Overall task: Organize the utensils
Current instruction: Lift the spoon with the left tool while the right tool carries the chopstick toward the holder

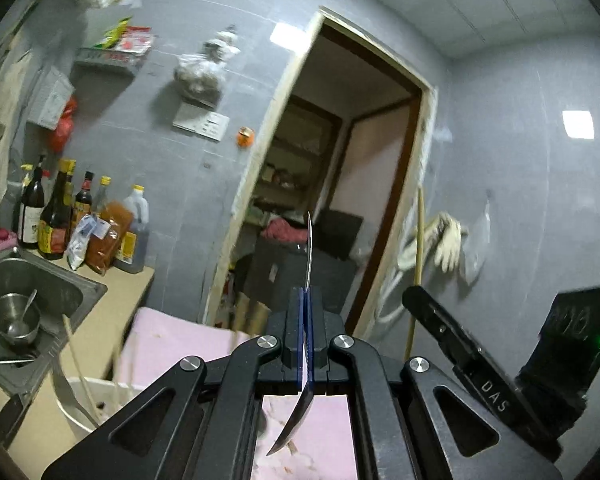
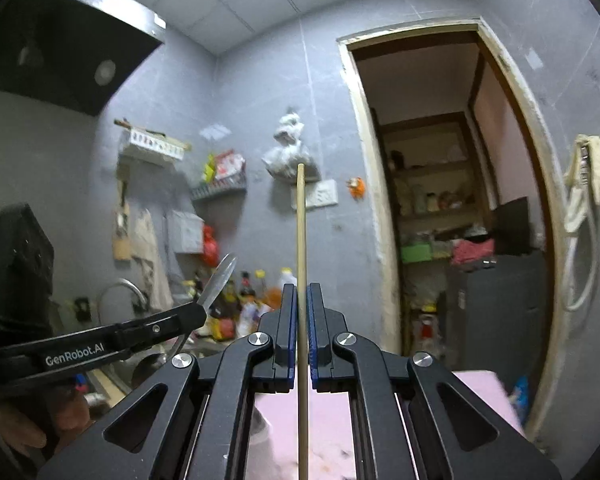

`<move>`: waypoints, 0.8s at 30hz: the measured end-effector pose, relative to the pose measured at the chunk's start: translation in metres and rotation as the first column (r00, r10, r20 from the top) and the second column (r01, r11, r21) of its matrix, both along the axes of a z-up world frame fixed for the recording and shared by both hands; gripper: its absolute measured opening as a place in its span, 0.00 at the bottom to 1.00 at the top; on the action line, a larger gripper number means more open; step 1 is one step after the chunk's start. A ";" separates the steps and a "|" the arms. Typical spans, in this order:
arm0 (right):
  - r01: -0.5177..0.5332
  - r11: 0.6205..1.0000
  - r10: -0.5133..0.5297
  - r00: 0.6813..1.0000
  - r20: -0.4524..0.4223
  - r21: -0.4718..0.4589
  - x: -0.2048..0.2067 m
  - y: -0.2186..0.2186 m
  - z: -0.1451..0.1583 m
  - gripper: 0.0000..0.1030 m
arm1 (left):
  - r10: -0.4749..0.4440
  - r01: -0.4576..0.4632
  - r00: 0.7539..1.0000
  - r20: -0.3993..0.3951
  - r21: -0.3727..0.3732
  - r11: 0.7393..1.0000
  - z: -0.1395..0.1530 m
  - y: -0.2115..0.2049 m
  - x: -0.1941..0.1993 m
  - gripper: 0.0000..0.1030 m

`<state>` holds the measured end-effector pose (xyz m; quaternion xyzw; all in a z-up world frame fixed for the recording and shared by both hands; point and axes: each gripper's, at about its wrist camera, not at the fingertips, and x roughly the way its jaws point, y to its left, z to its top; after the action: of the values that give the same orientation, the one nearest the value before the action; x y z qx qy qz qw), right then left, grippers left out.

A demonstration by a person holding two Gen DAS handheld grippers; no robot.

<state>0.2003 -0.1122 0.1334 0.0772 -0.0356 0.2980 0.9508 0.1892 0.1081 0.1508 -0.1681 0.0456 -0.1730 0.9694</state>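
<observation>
Left gripper point(image 1: 305, 300) clamped tight on a metal spoon point(image 1: 309, 252) — right gripper point(image 2: 302, 300) pinching 1 wooden chopstick point(image 2: 300, 232).

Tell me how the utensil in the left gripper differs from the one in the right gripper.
The spoon is shiny metal; the chopstick is pale wood. The spoon curves, with a broad bowl; the chopstick is straight and thin. Both are clamped in shut jaws, sticking out past them.

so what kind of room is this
A small home kitchen, most likely: a steel sink holding a metal bowl, sauce and oil bottles crowded on the counter beside it, and a black range hood on the grey tiled wall.
</observation>
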 end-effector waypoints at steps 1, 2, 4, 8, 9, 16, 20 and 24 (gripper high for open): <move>-0.015 1.000 0.015 1.000 0.002 0.013 0.005 0.005 0.002 0.03 | 0.010 -0.010 1.000 0.004 -0.019 1.000 0.006 0.011 0.001 0.00; -0.029 0.999 0.029 1.000 0.006 0.024 0.009 0.010 0.003 0.03 | 0.019 -0.019 1.000 0.007 -0.029 0.999 0.007 0.020 0.003 0.00; -0.055 0.998 0.055 0.998 0.012 0.034 0.016 0.022 0.005 0.03 | 0.039 -0.039 0.999 0.008 -0.041 0.998 0.008 0.039 0.009 0.00; -0.130 0.990 0.129 0.992 0.012 0.061 0.031 0.045 0.002 0.03 | 0.051 -0.052 0.999 -0.010 -0.054 0.997 -0.001 0.065 0.020 0.00; -0.151 0.986 0.151 0.988 0.006 0.072 0.034 0.050 0.000 0.03 | 0.051 -0.052 0.999 -0.017 -0.060 0.997 -0.005 0.068 0.021 0.00; -0.236 0.967 0.241 0.970 -0.040 0.099 0.051 0.071 -0.021 0.03 | 0.086 -0.094 0.994 -0.072 -0.119 0.988 -0.034 0.091 0.034 0.00; -0.241 0.967 0.246 0.968 -0.049 0.082 0.056 0.078 -0.028 0.03 | 0.087 -0.098 0.992 -0.092 -0.126 0.987 -0.047 0.096 0.036 0.00; -0.232 0.971 0.235 0.970 -0.062 0.058 0.059 0.083 -0.036 0.03 | 0.096 -0.104 0.993 -0.071 -0.117 0.988 -0.050 0.096 0.030 0.00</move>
<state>0.2588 -0.0297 0.0977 0.1150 -0.0014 0.4042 0.9074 0.2190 0.2043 0.1008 -0.2339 0.0584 -0.1210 0.9629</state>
